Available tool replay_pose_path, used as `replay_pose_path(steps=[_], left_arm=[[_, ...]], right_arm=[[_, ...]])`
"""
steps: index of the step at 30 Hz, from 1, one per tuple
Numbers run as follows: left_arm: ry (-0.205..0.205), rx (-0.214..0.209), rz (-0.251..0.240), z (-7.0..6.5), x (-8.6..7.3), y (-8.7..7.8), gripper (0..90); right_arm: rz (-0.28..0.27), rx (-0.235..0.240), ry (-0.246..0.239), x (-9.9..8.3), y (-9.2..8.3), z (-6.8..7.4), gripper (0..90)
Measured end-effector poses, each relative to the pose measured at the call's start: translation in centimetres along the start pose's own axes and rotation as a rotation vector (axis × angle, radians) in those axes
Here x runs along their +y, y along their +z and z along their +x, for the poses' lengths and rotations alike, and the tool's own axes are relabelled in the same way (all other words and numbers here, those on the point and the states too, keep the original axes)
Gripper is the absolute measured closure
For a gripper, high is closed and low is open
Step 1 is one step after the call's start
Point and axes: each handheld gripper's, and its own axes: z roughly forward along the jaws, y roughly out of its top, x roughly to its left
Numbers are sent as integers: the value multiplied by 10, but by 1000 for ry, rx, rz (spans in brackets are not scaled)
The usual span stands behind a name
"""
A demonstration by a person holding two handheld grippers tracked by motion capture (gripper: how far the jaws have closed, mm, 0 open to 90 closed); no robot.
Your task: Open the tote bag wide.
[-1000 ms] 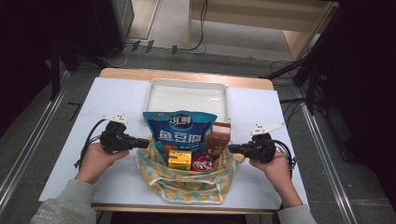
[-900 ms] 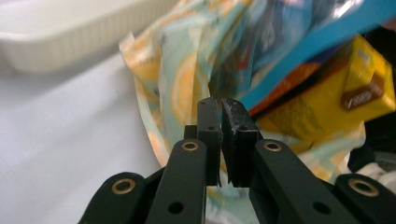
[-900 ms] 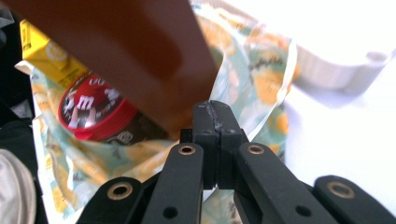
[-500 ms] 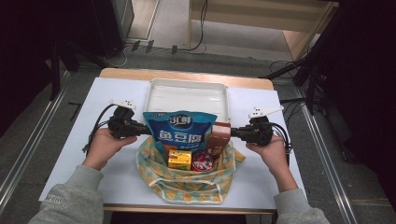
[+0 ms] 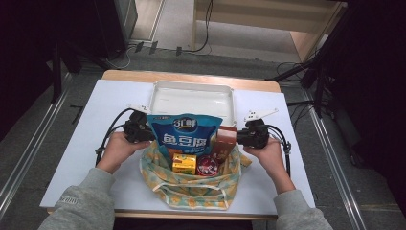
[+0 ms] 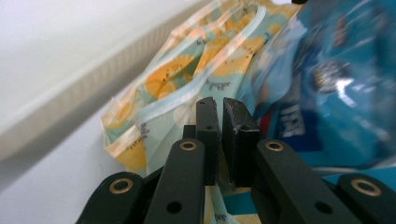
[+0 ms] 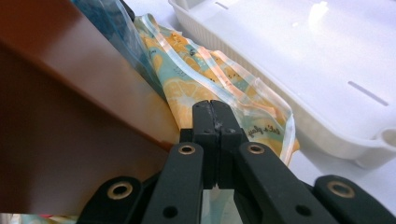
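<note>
The fabric bag (image 5: 191, 184), printed with lemon slices, sits at the near middle of the white bench (image 5: 72, 143), still full: a yellow box (image 5: 184, 164), a red tin (image 5: 207, 166), a brown box (image 5: 224, 142) and a big blue snack pouch (image 5: 184, 135) stand in it. The left tool (image 5: 152, 133), at nine o'clock of the bag, and the right tool (image 5: 238, 135), at three o'clock, are each pressed together on its rim cloth. At twelve o'clock beyond, the white tray (image 5: 191, 99) lies bare, so I'd judge unpacking hasn't started.
</note>
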Motion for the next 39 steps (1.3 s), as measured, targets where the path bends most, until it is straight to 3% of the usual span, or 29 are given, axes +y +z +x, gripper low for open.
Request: replay_pose_path(steps=[9,17,39], left_arm=[[-10,2,-5,7,-10,10,855],[-32,7,23,12,-17,19,853],[-28,37,51,23,-27,30,853]], right_arm=[[7,-11,19,-16,7,-8,900],[44,-32,20,-25,16,-13,900],[95,-36,38,-42,35,-23,900]])
